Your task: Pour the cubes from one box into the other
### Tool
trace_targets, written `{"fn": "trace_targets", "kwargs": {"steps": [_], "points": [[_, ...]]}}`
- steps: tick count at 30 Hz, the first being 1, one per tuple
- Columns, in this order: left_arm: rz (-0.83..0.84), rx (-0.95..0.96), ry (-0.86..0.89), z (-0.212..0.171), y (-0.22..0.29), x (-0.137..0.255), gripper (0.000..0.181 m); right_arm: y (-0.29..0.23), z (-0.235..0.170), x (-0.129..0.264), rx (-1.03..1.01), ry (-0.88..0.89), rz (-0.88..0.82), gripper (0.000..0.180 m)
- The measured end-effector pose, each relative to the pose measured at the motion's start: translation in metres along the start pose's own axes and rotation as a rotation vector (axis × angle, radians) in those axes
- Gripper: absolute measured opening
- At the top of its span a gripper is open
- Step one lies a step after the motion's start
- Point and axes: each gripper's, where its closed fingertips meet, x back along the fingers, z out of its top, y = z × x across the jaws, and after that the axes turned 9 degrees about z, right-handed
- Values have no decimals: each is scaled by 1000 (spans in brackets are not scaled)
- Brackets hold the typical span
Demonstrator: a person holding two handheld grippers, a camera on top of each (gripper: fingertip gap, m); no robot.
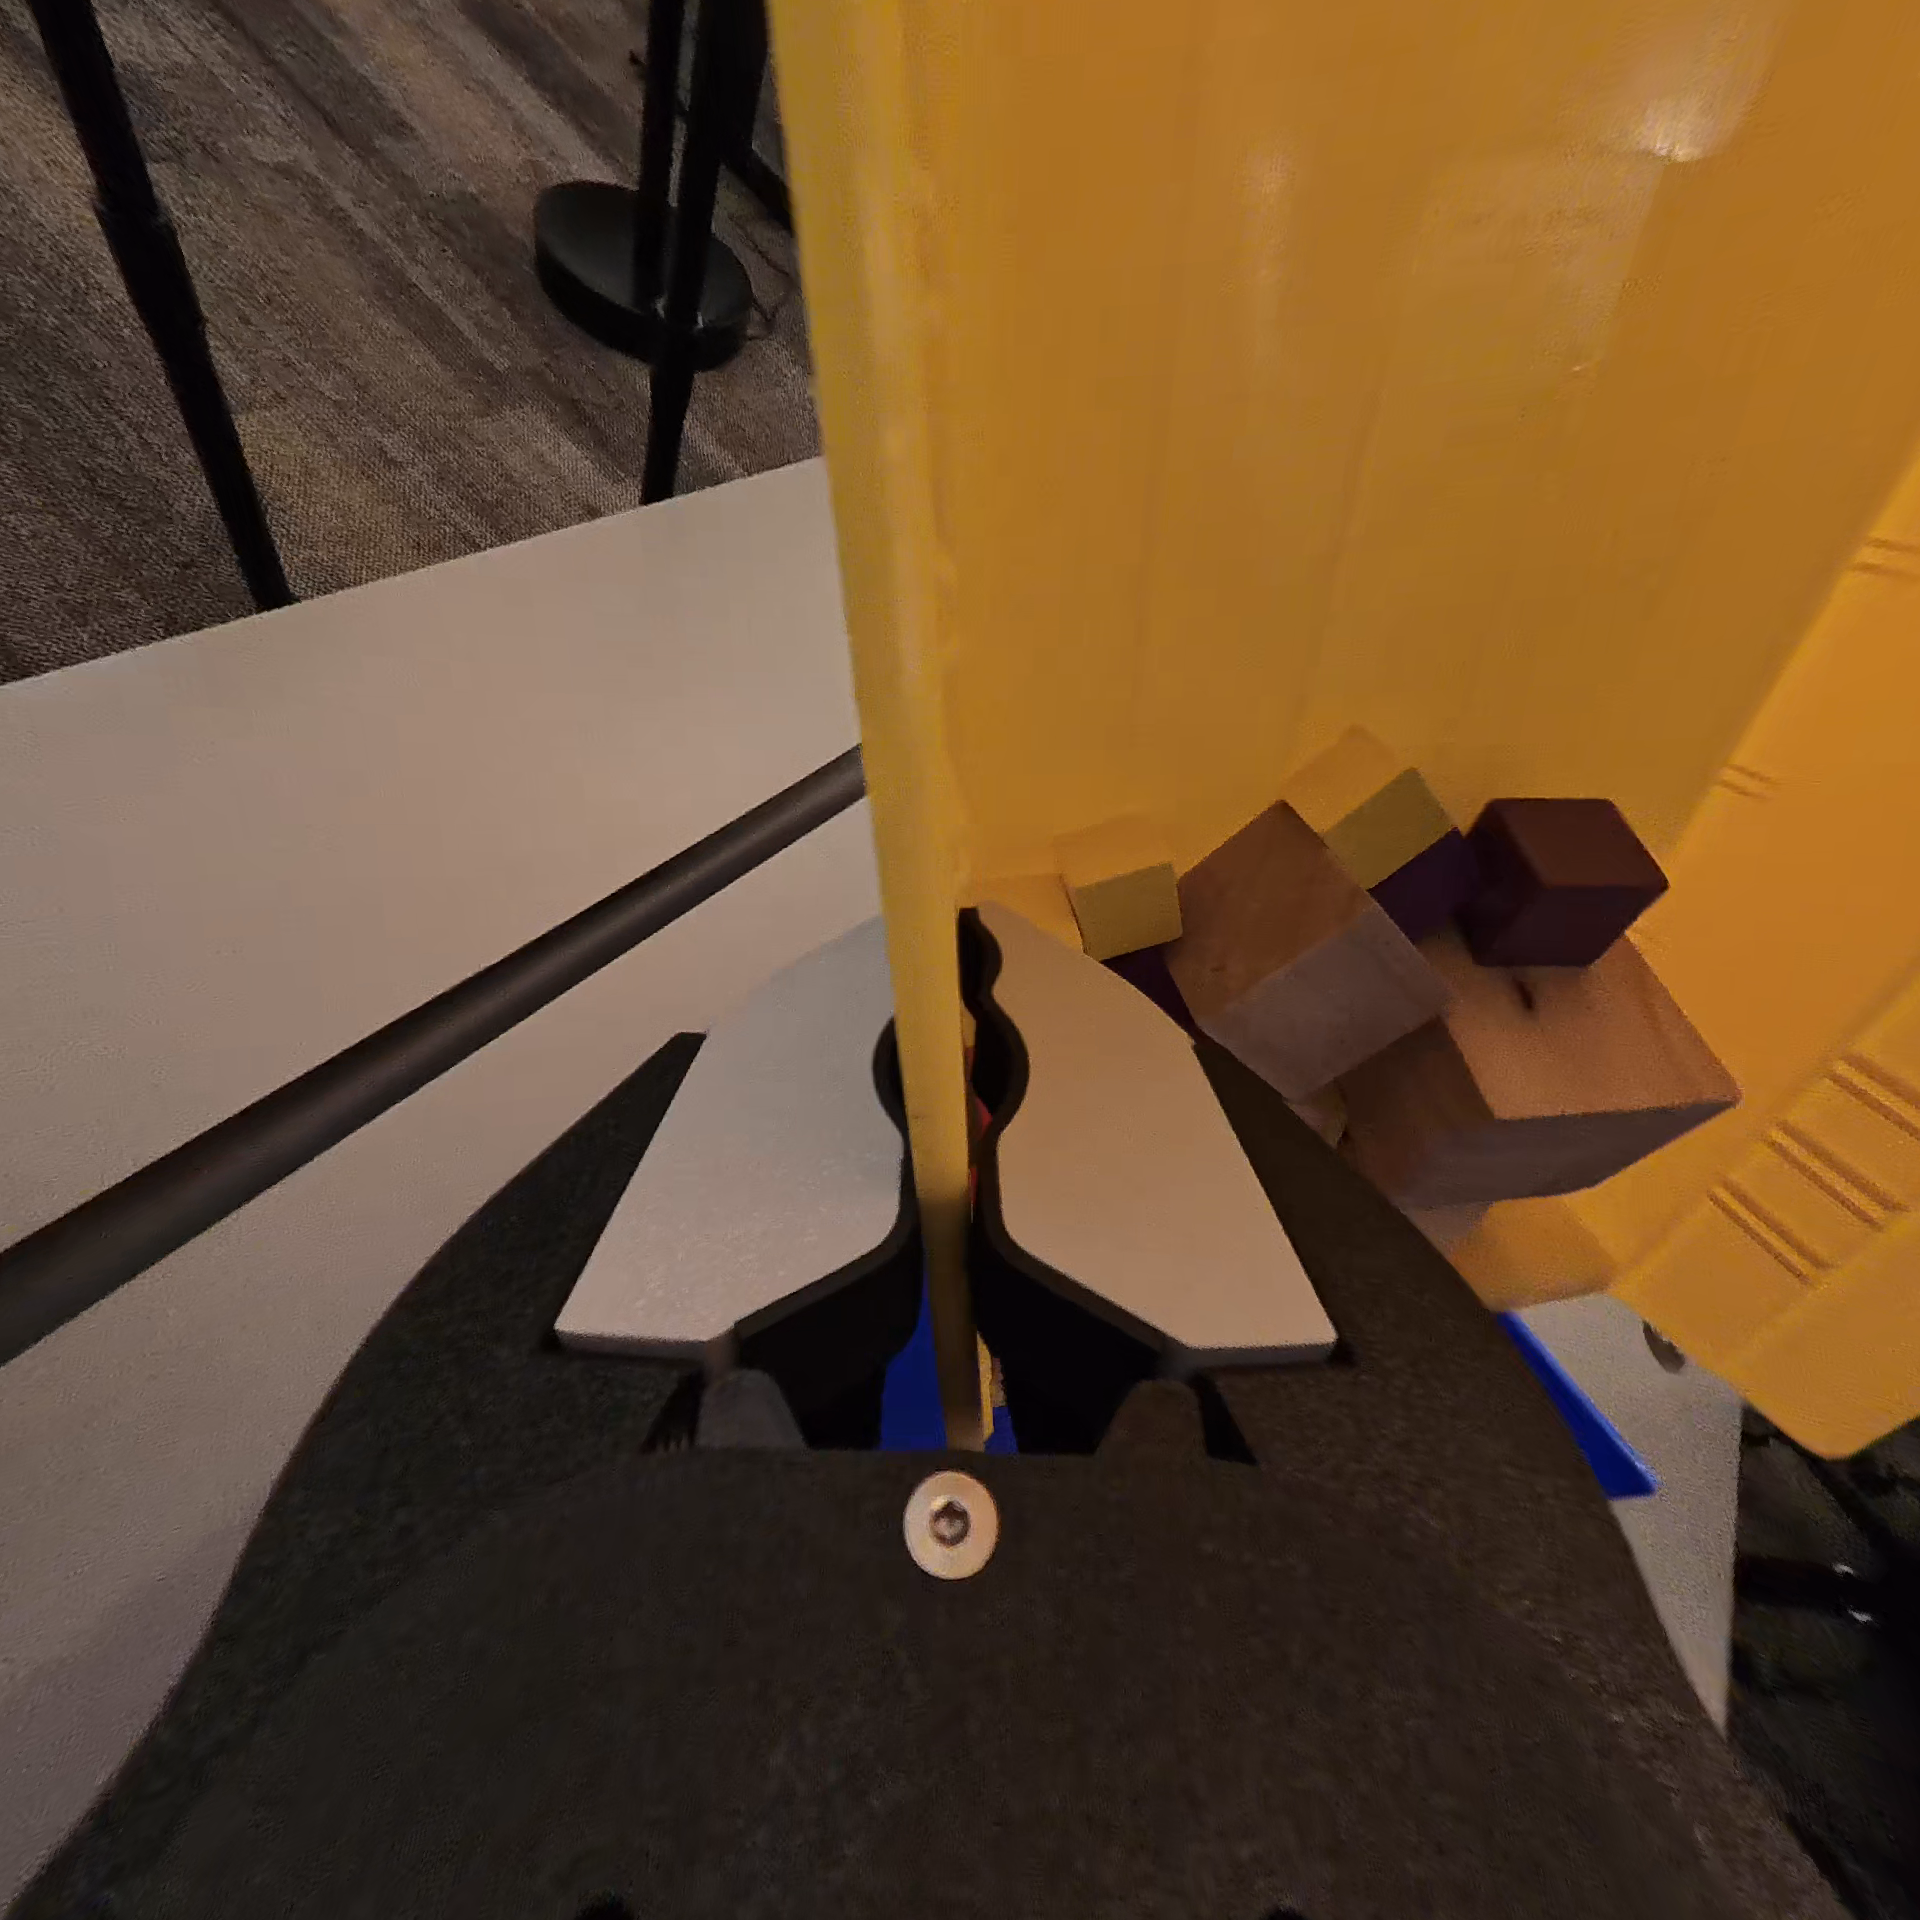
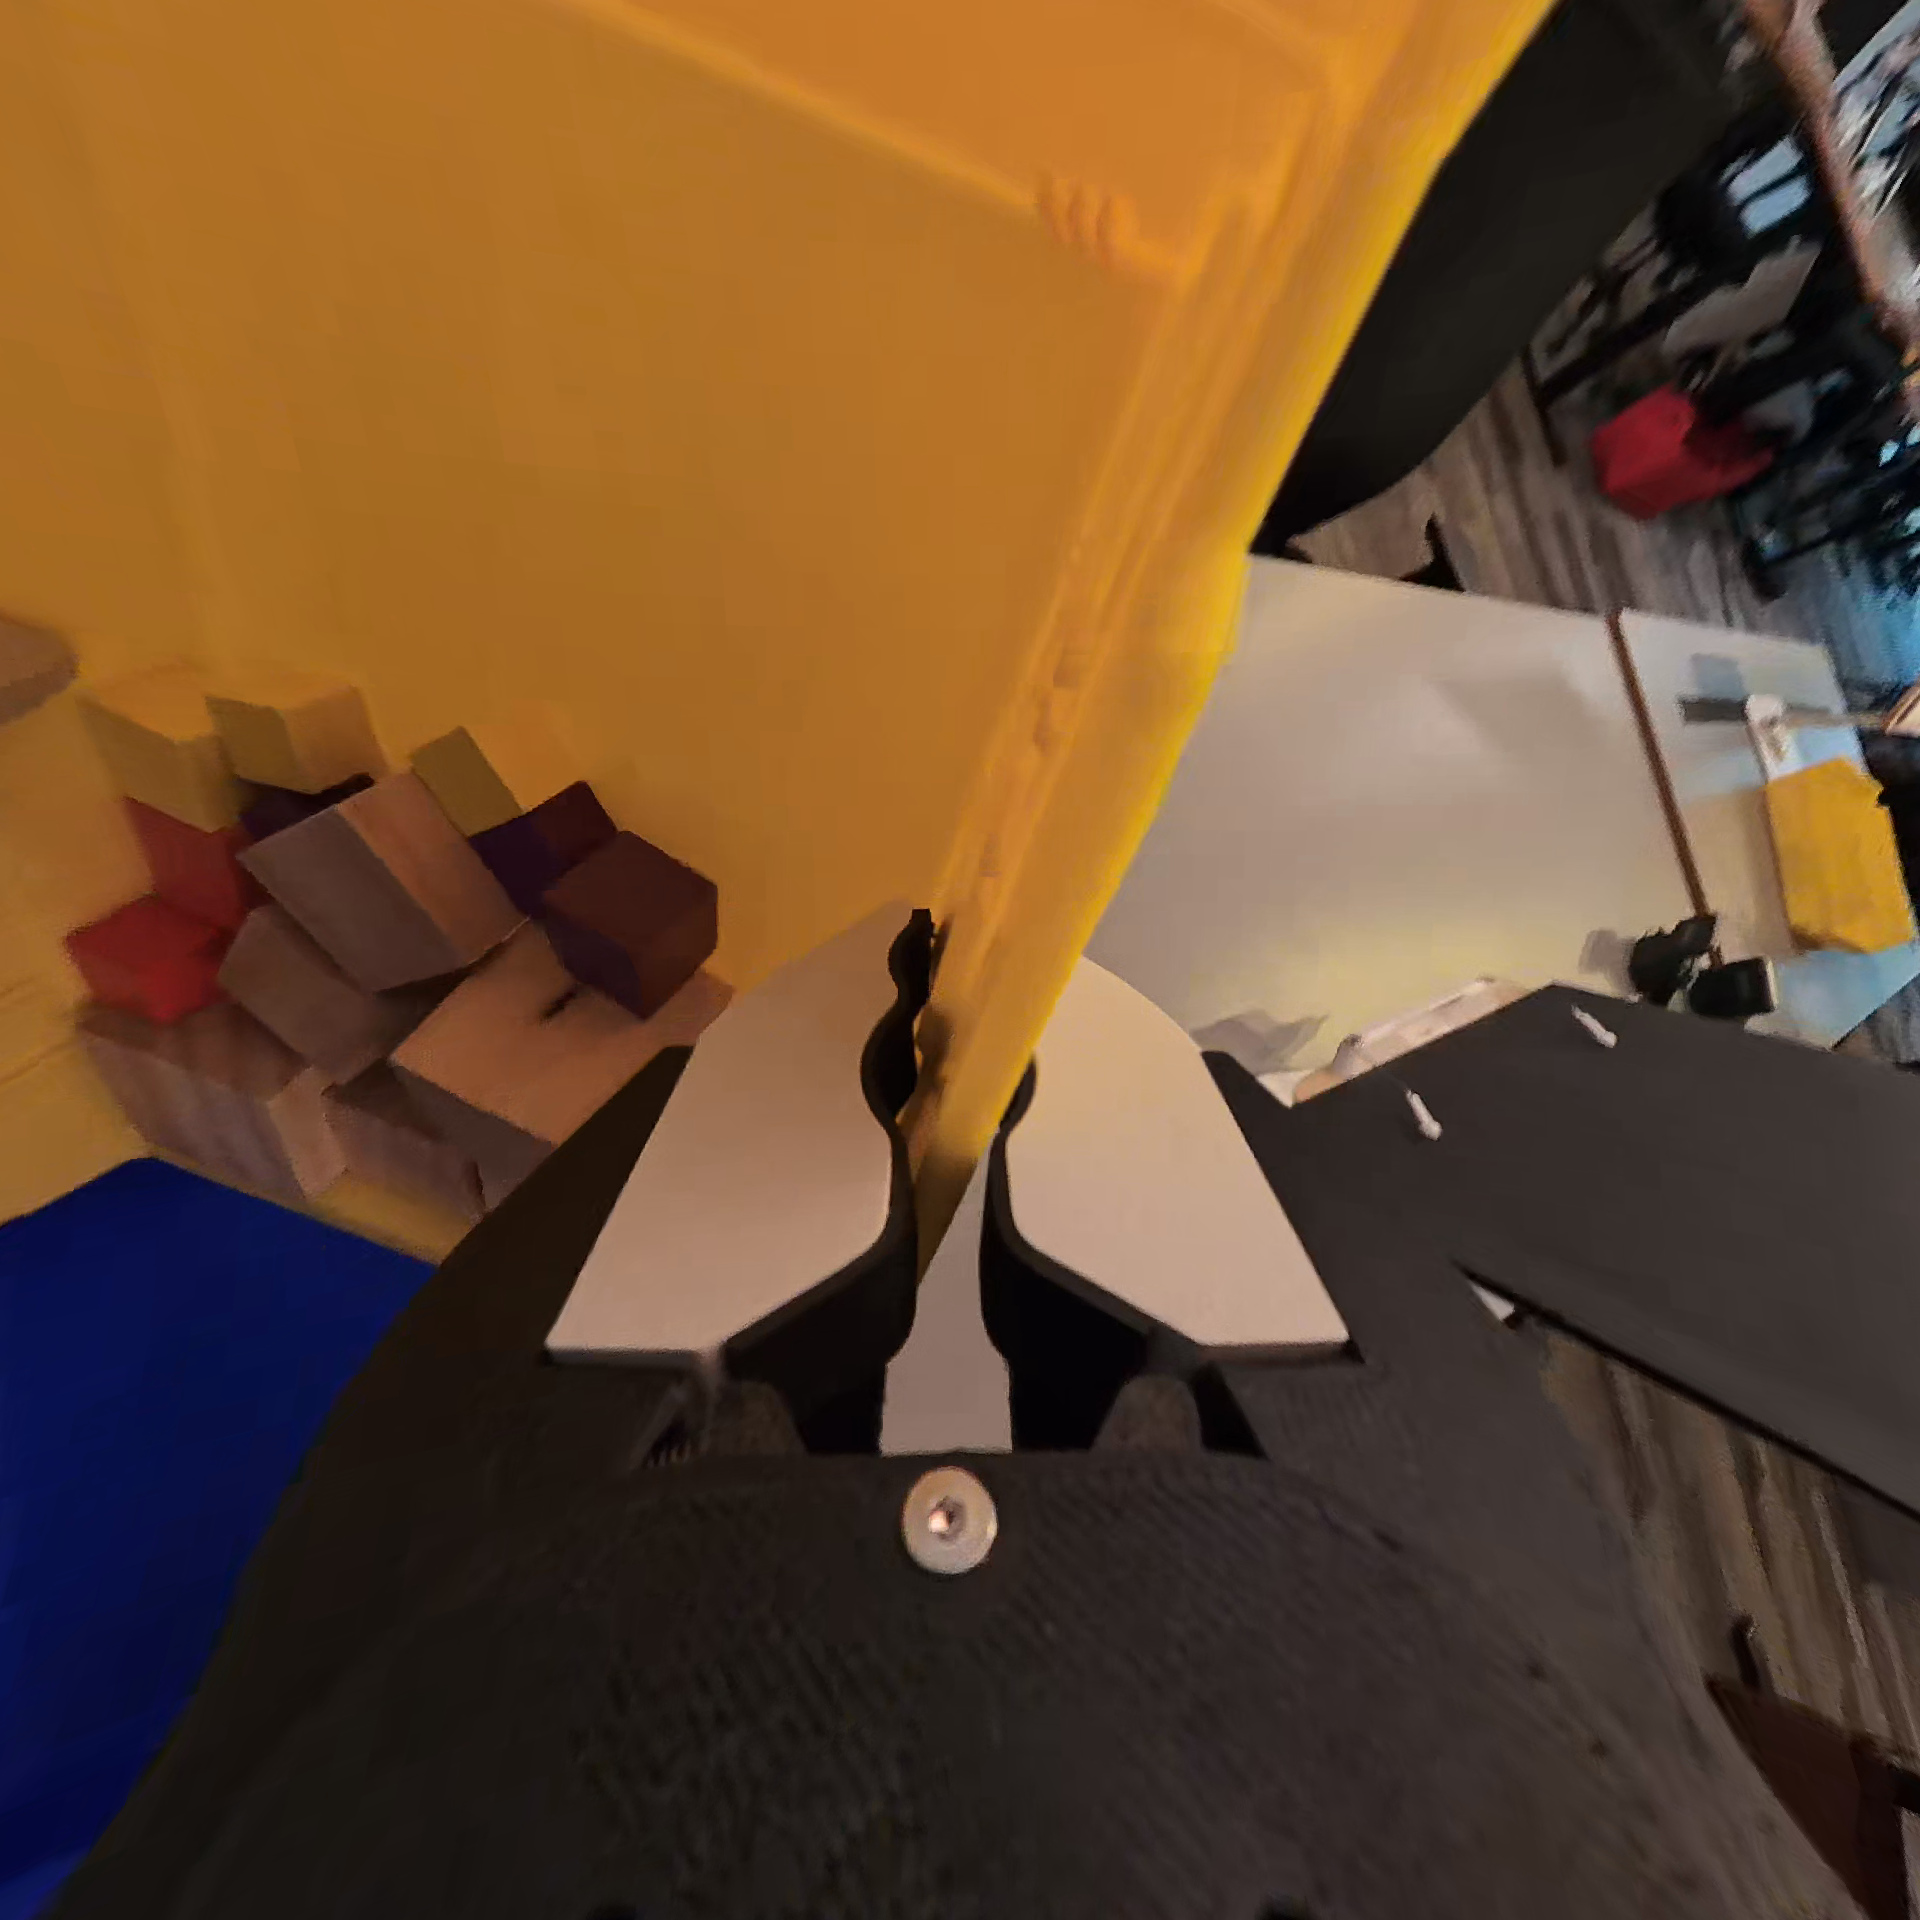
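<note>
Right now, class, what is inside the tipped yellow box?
Inside the yellow box, cubes are heaped at its low end: plain wood, yellow, red, purple and dark brown. Those underneath the pile are covered, so a count is not possible. Blue shows below the box.

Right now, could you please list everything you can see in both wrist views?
yellow box: one, yellow plastic, tilted up, a side wall clamped at each end.
cubes: a pile, count unclear; plain wood, yellow-green, purple, dark brown, red; heaped in the yellow box's low end.
blue box: one, blue, below the yellow box's low edge.
table: one, white, under the boxes.
dark rod: one, lying across the table.
black stand: legs and round base, on the floor beyond the table.
second yellow box: one, on a far white table.
red object: one, far on the floor, blurred.
left claw: one, black with grey fingers, shut on the yellow box's wall.
right claw: one, same build, shut on the opposite wall.
</note>
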Motion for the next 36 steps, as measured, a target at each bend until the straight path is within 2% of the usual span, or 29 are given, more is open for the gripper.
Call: {"fn": "trace_targets", "kwargs": {"steps": [3,6,7,10,13,15,17,19,20,22,23,26,29,32,34,36], "points": [[-104,105,29,4,3,1,2,-1,9,13,38,103,-19,7],[-5,12,30,3,0,-1,3,0,4,2,9,21,-11,6],[-30,20,31,4,2,0,2,0,4,6,6,20,-17,6],[-112,115,96,13,5,5,2,1,19,23,62,137,-50,6],[-26,33,64,9,2,3,2,2,11,12,32,27,-38,6],[-113,113,72,9,6,5,2,-1,16,24,55,93,-43,7],[-79,113,101,11,2,5,2,1,20,20,80,123,-65,6],[1,39,66,5,-2,2,3,-1,7,5,28,13,-21,6],[-18,43,56,2,-1,4,3,-3,5,8,15,9,-8,6],[-104,116,94,6,3,8,3,-4,13,23,53,115,-32,6],[-90,115,113,8,1,8,3,-4,15,22,62,138,-39,6],[-6,44,35,-1,-4,1,3,-4,0,3,17,8,-10,6],[-77,117,55,2,-2,4,3,-6,7,13,45,90,-17,7],[-35,66,72,2,0,7,3,-7,3,15,32,46,-17,7],[-130,121,120,9,6,13,2,-8,14,37,79,143,-55,8],[-98,128,175,16,3,16,2,-5,22,38,115,166,-93,7]]}}
